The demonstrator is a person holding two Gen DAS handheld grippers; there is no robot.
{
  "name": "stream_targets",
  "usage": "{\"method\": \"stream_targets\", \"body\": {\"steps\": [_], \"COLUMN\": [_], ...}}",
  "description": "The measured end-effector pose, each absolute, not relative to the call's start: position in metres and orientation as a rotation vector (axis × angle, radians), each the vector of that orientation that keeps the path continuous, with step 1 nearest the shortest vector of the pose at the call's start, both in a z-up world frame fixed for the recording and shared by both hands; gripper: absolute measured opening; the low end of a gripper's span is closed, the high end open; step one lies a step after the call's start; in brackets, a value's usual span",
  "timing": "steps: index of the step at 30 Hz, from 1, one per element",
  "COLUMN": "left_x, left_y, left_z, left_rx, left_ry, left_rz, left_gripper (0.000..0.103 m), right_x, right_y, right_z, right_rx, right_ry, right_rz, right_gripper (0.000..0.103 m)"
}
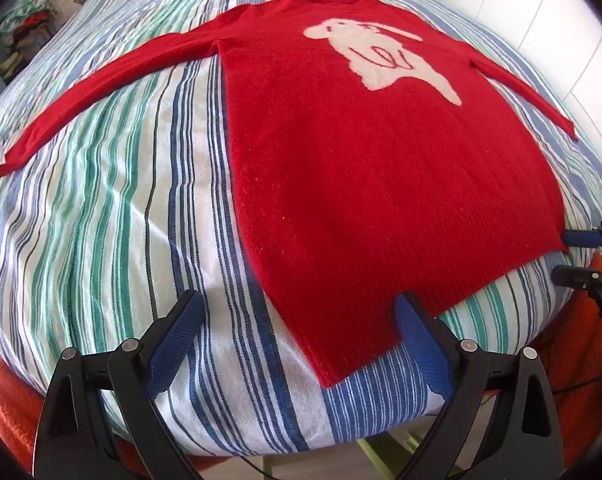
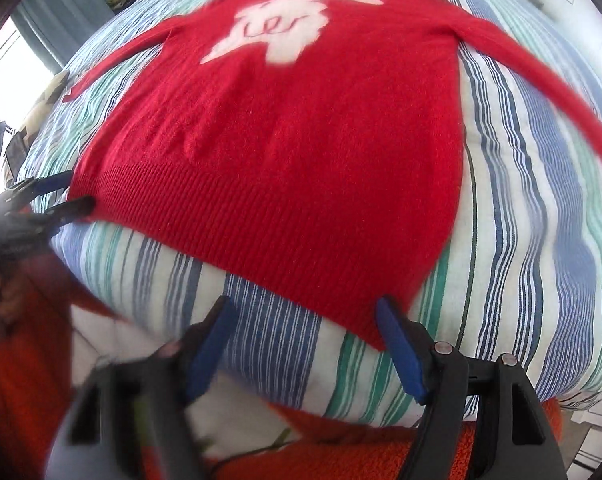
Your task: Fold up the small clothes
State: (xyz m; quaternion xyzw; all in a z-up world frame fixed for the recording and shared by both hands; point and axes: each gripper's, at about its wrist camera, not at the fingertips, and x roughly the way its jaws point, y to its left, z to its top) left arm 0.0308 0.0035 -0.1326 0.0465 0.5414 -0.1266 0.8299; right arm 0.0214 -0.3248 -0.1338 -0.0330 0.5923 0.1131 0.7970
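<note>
A red knitted sweater (image 1: 341, 160) with a white animal figure lies flat, front up and sleeves spread, on a striped bedcover (image 1: 101, 200). My left gripper (image 1: 299, 304) stands open over the ribbed hem's left corner. That corner lies between the fingers, and the pads do not press on it. In the right wrist view the sweater (image 2: 301, 140) fills the middle. My right gripper (image 2: 304, 306) is open at the hem's other corner, which lies against its right finger (image 2: 397, 344). Each gripper shows in the other's view, the right gripper (image 1: 569, 256) at the right and the left gripper (image 2: 80, 190) at the left.
The bed's near edge runs just below both grippers, with orange fabric (image 1: 9, 400) beneath it. A heap of clothes (image 1: 29, 12) lies at the far left corner. White cupboard doors (image 1: 541, 0) stand behind the bed. A window (image 2: 5, 60) is at the left.
</note>
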Motion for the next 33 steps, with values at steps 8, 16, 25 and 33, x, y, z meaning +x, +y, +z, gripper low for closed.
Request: {"method": "stream_targets", "body": {"steps": [8,16,25,33], "left_x": [0.024,0.065,0.085,0.055], "left_y": [0.022,0.078,0.124,0.146], "left_z": [-0.113,-0.099,-0.115,-0.127], "left_rx": [0.049,-0.062,-0.154,-0.189], "left_ry": [1.121,1.064,1.053,1.076], "left_rz": [-0.256,-0.076,0.115,0.178], "left_gripper": [0.096,0.096,0.096,0.096], "right_x": [0.012,0.025,0.066,0.055], "right_y": [-0.326,-0.352,-0.371,-0.488], "right_z": [-0.128,-0.072,-0.099,-0.098], "right_rx": [-0.070,0.012,0.121,0.324], "right_ry": [1.298,1.147,1.060,1.037], "right_rz": [0.238,0.207,0.193,-0.014], "right_gripper": [0.074,0.074,0.074,0.073]}}
